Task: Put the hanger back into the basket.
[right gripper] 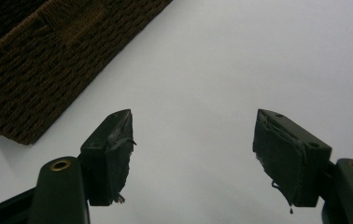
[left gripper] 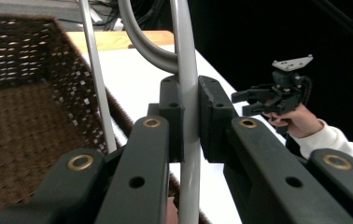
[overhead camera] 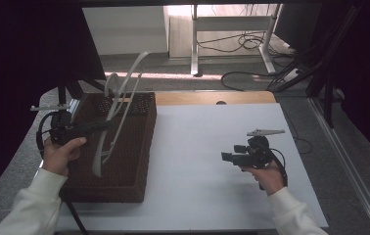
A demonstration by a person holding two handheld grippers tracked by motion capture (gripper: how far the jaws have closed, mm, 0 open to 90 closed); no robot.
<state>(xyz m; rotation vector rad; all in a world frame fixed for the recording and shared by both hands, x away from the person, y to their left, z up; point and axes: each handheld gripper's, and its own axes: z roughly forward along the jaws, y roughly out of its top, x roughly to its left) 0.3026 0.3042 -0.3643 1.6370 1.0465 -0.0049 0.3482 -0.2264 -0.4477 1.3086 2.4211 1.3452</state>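
A pale grey clothes hanger (overhead camera: 124,98) stands steeply tilted over a brown woven basket (overhead camera: 129,161) at the table's left side. My left gripper (overhead camera: 108,125) is shut on one bar of the hanger (left gripper: 187,70), and its jaws (left gripper: 191,116) pinch the bar from both sides above the basket's floor (left gripper: 20,126). My right gripper (overhead camera: 227,155) hovers over the white table (overhead camera: 197,147) at the right, pointing left. It (right gripper: 193,149) is open, with nothing between its jaws. The left gripper view also shows that right gripper (left gripper: 242,102) farther off.
The basket's corner (right gripper: 39,60) lies ahead and left of the right gripper, with bare white tabletop (right gripper: 221,60) between. A wooden strip (overhead camera: 207,98) borders the table's far edge. Beyond it are a desk frame (overhead camera: 195,44) and floor cables (overhead camera: 251,41). Dark curtains (overhead camera: 21,58) hang at both sides.
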